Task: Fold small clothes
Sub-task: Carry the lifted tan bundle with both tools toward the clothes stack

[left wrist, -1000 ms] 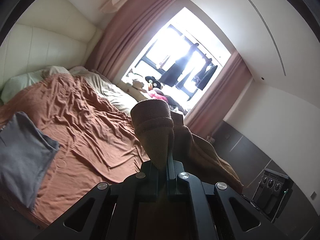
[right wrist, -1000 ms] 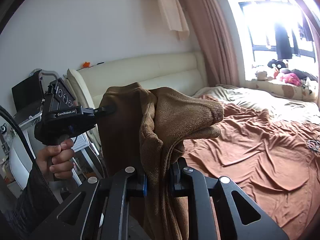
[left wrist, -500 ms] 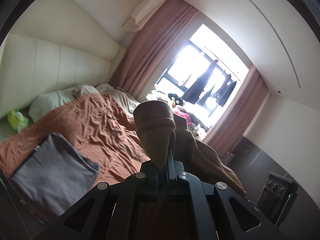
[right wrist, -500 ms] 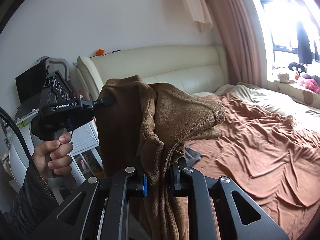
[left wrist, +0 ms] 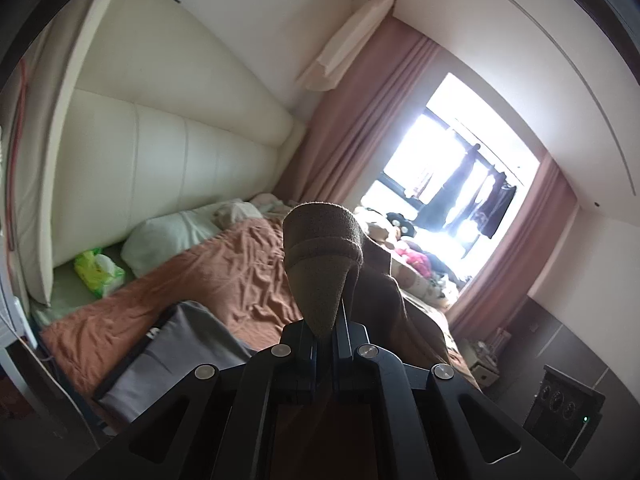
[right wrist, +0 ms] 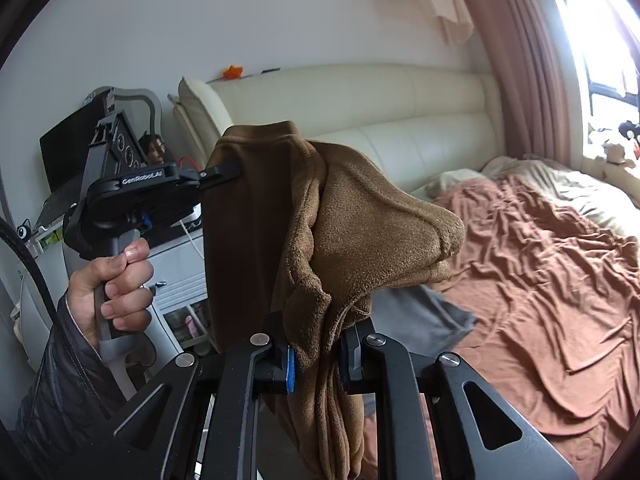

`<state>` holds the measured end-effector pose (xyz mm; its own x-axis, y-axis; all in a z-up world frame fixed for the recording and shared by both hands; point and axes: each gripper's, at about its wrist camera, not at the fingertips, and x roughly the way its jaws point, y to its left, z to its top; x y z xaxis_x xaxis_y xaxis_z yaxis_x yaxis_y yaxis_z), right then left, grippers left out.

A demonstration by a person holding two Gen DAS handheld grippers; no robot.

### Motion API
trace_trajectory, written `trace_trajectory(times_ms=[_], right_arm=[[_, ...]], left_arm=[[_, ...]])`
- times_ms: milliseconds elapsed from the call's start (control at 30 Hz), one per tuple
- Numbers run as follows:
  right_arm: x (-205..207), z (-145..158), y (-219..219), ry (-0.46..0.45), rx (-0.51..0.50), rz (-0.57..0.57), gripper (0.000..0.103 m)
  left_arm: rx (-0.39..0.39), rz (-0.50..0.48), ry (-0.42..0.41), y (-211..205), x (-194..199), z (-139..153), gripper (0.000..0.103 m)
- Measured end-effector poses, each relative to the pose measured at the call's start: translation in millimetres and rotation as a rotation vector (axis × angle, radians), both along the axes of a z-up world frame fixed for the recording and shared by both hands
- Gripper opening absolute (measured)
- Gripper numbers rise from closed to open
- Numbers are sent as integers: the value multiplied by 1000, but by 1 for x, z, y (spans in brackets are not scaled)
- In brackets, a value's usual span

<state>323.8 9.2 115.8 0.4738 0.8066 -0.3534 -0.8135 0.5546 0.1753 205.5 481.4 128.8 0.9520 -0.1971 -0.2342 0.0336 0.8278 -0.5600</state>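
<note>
Brown fleece garment (right wrist: 352,224) held in the air beside the bed (right wrist: 540,280), not yet laid down. Left gripper (left wrist: 326,334) clamped tight on one top edge; right gripper (right wrist: 316,356) closed on a thick bunched fold. Cloth hangs downward between them, long axis vertical. Bed surface lies ahead and below both; folded grey garment (left wrist: 176,352) already on its near corner.
</note>
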Motion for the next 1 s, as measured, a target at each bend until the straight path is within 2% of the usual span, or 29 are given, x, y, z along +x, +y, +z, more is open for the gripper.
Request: trace_trajectory(times_ms=[200,433,667,767,1000], right_arm=[[22,-14,17,14,-13,40,12],[66,-39,31,69,-19,29,12],[121,-58,38,108,-33,14,12],[142,-64,40,120,-38,9,12],[183,-79,75,168,-58,-13,12]], left_arm=[[-20,45,13,31,3,-16,4],[-25,64,43,52,30,-37,4],[-19,61,96,69,85,-67,4],[-15,72,145,75,113,-82,4],[3,59,223,76,168,-115,4]])
